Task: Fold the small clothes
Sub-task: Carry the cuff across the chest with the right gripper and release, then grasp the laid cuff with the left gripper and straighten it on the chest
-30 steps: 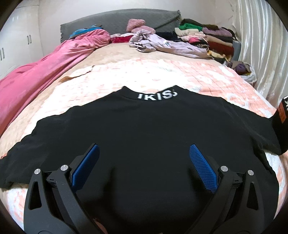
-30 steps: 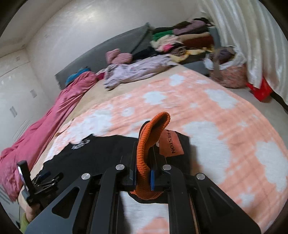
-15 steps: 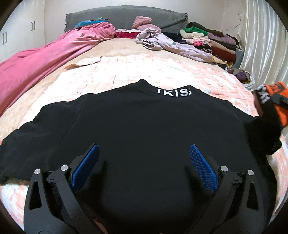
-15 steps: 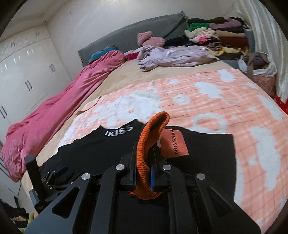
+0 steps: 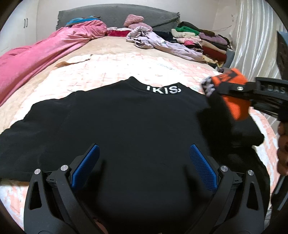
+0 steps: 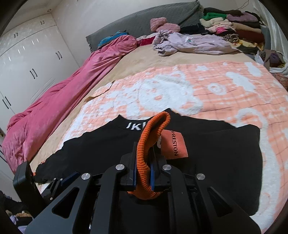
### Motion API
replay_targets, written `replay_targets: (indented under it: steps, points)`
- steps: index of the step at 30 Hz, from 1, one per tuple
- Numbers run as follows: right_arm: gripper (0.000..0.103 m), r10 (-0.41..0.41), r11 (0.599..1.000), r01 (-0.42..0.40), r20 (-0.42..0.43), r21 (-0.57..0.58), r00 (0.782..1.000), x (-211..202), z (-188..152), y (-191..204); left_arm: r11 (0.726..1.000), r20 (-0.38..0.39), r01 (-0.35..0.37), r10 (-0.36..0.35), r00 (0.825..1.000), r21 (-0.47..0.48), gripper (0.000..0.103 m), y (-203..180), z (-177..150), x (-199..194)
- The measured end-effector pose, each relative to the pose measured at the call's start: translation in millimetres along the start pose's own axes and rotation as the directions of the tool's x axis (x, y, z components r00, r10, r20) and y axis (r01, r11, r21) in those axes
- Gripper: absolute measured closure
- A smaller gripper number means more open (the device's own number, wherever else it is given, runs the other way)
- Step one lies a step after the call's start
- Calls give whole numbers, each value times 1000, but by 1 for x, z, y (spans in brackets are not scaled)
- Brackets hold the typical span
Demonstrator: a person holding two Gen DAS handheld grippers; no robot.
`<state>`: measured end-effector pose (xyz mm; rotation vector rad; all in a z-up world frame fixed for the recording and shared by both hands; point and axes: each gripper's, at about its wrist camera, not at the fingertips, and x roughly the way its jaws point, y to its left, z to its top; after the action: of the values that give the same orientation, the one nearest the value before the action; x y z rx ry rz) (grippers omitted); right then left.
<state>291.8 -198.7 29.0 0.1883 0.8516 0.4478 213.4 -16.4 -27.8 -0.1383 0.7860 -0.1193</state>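
A black top (image 5: 126, 122) with white collar lettering lies flat on the orange-and-white blanket (image 5: 108, 70). My left gripper (image 5: 144, 162) hovers open over its lower middle, nothing between the blue pads (image 5: 86, 162). My right gripper (image 6: 143, 160) is shut on the orange ribbed cuff (image 6: 153, 129) of the top's right sleeve, which carries an orange patch (image 6: 173, 144). That sleeve is lifted and folded over the body (image 6: 216, 153). In the left wrist view the right gripper (image 5: 239, 91) comes in from the right edge with the cuff (image 5: 232, 86).
A pink quilt (image 5: 36, 54) runs along the bed's left side. A lilac garment (image 5: 162, 43) and a stack of folded clothes (image 5: 201, 41) lie near the grey headboard (image 5: 117, 14). White wardrobes (image 6: 27, 59) stand at left, a curtain (image 5: 252, 45) at right.
The right gripper has carried the orange cuff leftward over the black top, folding the right sleeve inward. The left gripper shifted slightly early on, then stayed open and still.
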Motion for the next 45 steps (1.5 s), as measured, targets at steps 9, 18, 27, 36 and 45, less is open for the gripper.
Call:
replay_targets:
  steps: [9,18,27,36,45]
  points:
    - [70,44,999,-44,8,-15,999,9,-1,14,997,-13,71,-72,997,-36,9,4,0,5]
    - [57,-66,997,62,99,44,993,-30,-18,-27,973,-59,185,-194,979,-137,9,7,13,29]
    - [47,-184,972,160,138,173,973,-67,-58,-78,977,-67,173,-182,981,-127,68,-5,26,50]
    - [46,-173,974,152,117,168,978,-60,-63,-74,985,87,163,-157,984,-63,97,7,36,6]
    - [44,-188,973,174,88,150,978,-48,-66,-71,987,82,64,-52,995,-148,101,54,33,-13]
